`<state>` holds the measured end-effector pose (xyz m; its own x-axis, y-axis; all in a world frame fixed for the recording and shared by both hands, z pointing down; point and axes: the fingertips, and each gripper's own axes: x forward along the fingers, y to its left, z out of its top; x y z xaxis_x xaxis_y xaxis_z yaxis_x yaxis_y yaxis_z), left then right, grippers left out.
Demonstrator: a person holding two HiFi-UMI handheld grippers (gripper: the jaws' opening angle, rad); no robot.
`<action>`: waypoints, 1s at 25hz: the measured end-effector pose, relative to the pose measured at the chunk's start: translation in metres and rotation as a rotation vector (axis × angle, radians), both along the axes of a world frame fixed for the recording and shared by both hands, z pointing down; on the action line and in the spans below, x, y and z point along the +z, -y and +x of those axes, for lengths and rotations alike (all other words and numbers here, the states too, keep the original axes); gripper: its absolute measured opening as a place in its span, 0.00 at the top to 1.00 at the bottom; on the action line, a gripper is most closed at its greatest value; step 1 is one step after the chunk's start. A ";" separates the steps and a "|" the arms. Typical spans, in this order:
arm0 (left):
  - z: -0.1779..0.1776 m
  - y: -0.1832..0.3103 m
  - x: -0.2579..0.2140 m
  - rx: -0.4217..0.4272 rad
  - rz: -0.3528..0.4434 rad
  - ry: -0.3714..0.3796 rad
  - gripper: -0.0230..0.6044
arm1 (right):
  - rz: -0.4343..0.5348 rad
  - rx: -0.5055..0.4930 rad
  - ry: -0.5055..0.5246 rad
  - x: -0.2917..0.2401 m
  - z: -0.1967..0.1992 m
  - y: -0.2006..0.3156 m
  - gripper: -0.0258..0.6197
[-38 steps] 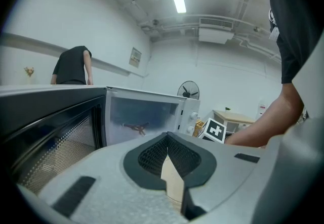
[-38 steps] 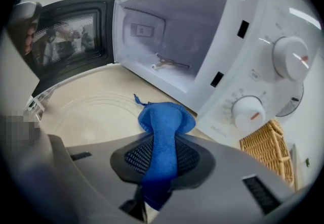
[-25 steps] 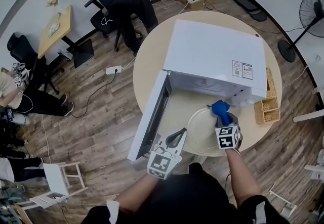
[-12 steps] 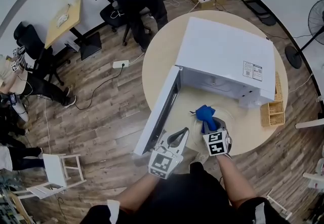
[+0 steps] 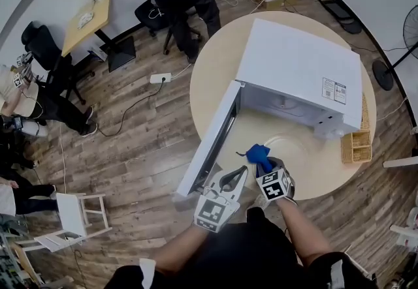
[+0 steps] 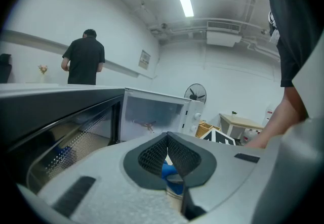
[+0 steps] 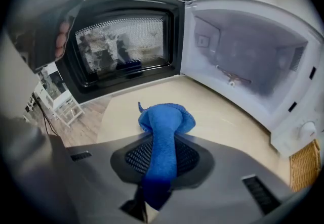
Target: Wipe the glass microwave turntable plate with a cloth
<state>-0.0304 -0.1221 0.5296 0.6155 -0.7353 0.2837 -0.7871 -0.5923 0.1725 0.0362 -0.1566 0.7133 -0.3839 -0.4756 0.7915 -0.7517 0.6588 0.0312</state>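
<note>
Before one microwave [image 5: 297,79]: right gripper [image 5: 264,165] pinches one blue cloth [image 5: 259,151]; left gripper [image 5: 240,172] closed.

Black top [image 5: 253,246]; black sleeves [image 5: 326,267], white patch on each near lower edge of head view; forearms bare.

Left tool [image 5: 240,171]: light grey moulded shell, rounded wedge shape tapering toward jaws. Dark grey collar round jaw base. Black mesh-textured pads [image 6: 152,156]. Narrow black slot on either side of shell.

Marker cube [image 5: 211,214] at rear of left tool: white faces, black square code.

Right tool [image 5: 264,165]: same light grey shell, same dark collar, same mesh pads. Right cube [image 5: 273,186]: white, black code.
</note>
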 end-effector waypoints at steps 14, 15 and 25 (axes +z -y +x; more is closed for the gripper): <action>0.004 -0.002 -0.002 0.022 0.004 0.012 0.95 | 0.012 -0.010 -0.036 0.002 0.006 0.003 0.84; 0.004 -0.002 -0.002 0.023 0.005 0.013 0.95 | 0.015 -0.006 -0.038 0.003 0.009 0.004 0.84; 0.012 -0.003 -0.002 0.042 0.004 0.012 0.95 | 0.051 0.082 -0.068 0.001 0.043 0.015 0.84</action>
